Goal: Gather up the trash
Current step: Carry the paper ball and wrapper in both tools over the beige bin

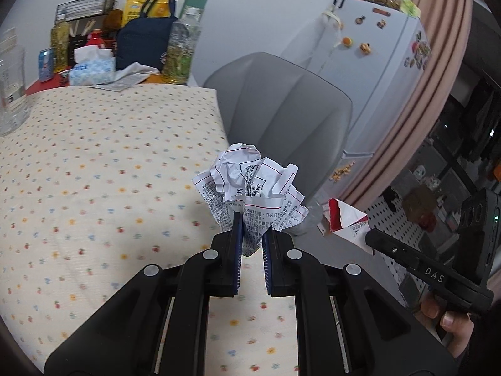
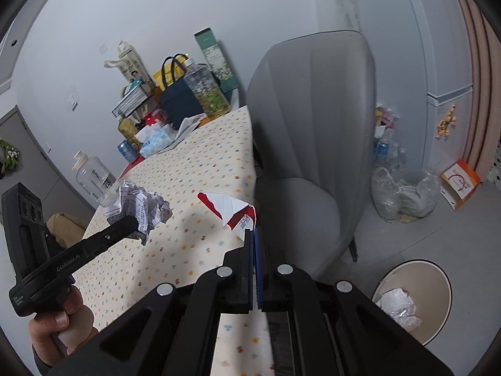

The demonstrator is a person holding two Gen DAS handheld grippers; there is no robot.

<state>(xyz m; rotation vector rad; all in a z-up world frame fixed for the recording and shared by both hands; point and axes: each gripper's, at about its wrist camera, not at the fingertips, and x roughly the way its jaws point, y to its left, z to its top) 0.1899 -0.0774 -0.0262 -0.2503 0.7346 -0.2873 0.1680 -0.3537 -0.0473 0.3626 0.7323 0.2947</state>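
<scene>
At the far left of the bench (image 1: 94, 163), which wears a dotted cloth, stands a clear plastic jar (image 1: 11, 94). Behind it a clutter lines the wall: a tissue pack (image 1: 90, 69), a navy bag (image 1: 147, 40) and a bottle of yellowish liquid (image 1: 181, 50). To the right of the bench, close against its edge, a grey chair (image 2: 313, 144) rises between the bench and the floor beyond. Past the chair a clear plastic bag of bottles (image 2: 404, 194) slumps on the floor by the white fridge (image 1: 375, 62), and nearer, at lower right, a beige bin (image 2: 438, 285) sits open with white paper inside.

The crumpled printed paper (image 1: 253, 185) is a white ball with black text and thin red lines, held up over the bench's right edge. The torn red-and-white carton scrap (image 2: 231, 210) is flat, jagged along its red edge, and sits over the gap between bench and chair.

The left tongs (image 1: 252, 235) are clenched on the paper ball's lower folds, tilted down, a hand (image 2: 62, 329) gripping the handle. The right tongs (image 2: 253, 238) are pressed tight on the scrap's corner, also angled down, fingers (image 1: 451, 319) around its grip.
</scene>
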